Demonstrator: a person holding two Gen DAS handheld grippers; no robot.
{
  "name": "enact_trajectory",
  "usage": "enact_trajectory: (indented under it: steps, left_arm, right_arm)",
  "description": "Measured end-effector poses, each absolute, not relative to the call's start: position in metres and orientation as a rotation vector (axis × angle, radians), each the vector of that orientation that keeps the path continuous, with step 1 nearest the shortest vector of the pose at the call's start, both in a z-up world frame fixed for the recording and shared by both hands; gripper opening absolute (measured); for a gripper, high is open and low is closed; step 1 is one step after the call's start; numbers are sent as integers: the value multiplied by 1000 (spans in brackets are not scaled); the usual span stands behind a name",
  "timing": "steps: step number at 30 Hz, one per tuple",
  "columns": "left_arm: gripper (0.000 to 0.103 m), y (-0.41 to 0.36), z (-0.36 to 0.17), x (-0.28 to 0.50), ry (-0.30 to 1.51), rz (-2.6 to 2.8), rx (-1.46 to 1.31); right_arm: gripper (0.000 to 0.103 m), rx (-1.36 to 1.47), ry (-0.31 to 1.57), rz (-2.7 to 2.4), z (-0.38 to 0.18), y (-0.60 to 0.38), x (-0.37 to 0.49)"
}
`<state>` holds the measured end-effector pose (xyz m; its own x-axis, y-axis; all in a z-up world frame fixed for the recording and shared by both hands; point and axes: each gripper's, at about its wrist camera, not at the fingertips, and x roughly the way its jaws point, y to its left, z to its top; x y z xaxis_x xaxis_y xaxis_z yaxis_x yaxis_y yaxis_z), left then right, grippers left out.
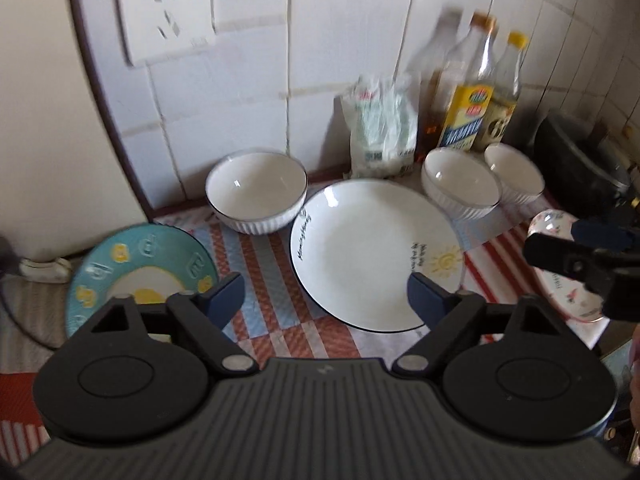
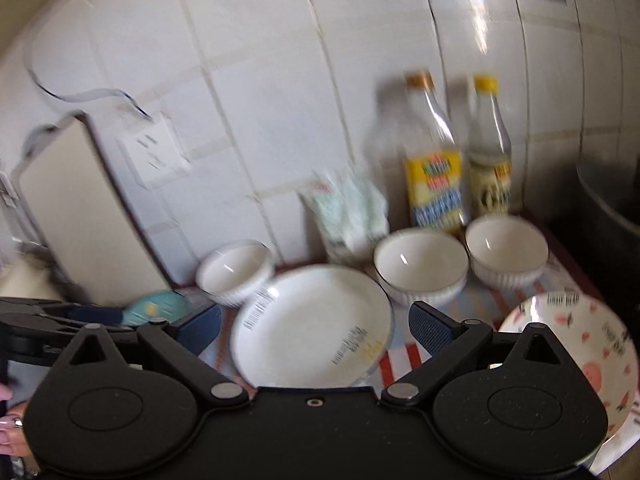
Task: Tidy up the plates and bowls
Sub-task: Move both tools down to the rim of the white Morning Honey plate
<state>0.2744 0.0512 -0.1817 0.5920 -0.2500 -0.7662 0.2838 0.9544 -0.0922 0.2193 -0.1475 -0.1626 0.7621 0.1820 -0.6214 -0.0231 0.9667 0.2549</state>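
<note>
Overall: mat (image 1: 276,280) covers counter, keeps crockery from sliding. White plate (image 1: 372,252) lies flat at centre; teal plate (image 1: 140,264) well left, pink-print plate (image 2: 576,344) right, so no stack yet. Three white bowls line wall: left bowl (image 1: 256,192) apart, middle bowl (image 1: 460,184) touching right bowl (image 1: 516,174). Bottles (image 1: 480,92) behind, clear of work. Left gripper (image 1: 324,296) jaws wide, empty, above white plate's near rim. Right gripper (image 2: 316,332) likewise wide, empty. Likely approach to first pick.
</note>
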Motion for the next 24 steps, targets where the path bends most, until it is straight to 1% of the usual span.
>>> enact_trajectory:
  steps: [1,2,4,7,10,14,16,17,18,19,20,22,23,24]
  left_arm:
    - [74,52,-193,283,916,-309,20]
    - [70,53,-202,291,941,-314,-1]
    - [69,54,-221,304,978,-306,-34]
    - [66,49,-241,320,1011,-277,-16]
    - [63,44,-253,333,1040,-271,-8]
    - [63,43,-264,350,1067,-279,-30]
    - [60,43,-270,359,1073,-265,-30]
    - [57,43,-272,363,1074,-259,-26]
    - [55,42,-275,367,1072,-262,-26]
    - [49,42,-277,371,1069,-272,-26]
    - [38,41,-280,374,1069,-281,-23]
    - [24,39,-286,380,1088,-288,-2]
    - [23,41,-288,382,1087,-291,-13]
    - [23,43,-290,384,1085,-294,-37]
  right_arm:
    - [101,247,722,93,-175,-148,227]
    - [101,253,746,79,-187,-148,234]
    - [100,274,771,58,-208,-149,245]
    - [96,331,806,39,-234,-150,262]
    - [94,357,827,20,-252,-148,271]
    - [90,416,863,-10,-269,-148,283]
    - [79,431,882,-42,-276,-149,288]
    - [76,439,887,-49,-278,-149,291]
    - [70,445,893,-54,-280,-151,293]
    - [65,453,898,-58,-283,-152,296]
    - [63,466,900,-59,-285,-155,298]
    - [48,493,918,-76,-291,-160,303]
    - [41,510,931,-86,-295,-161,305]
    - [30,528,942,-93,-299,-163,306]
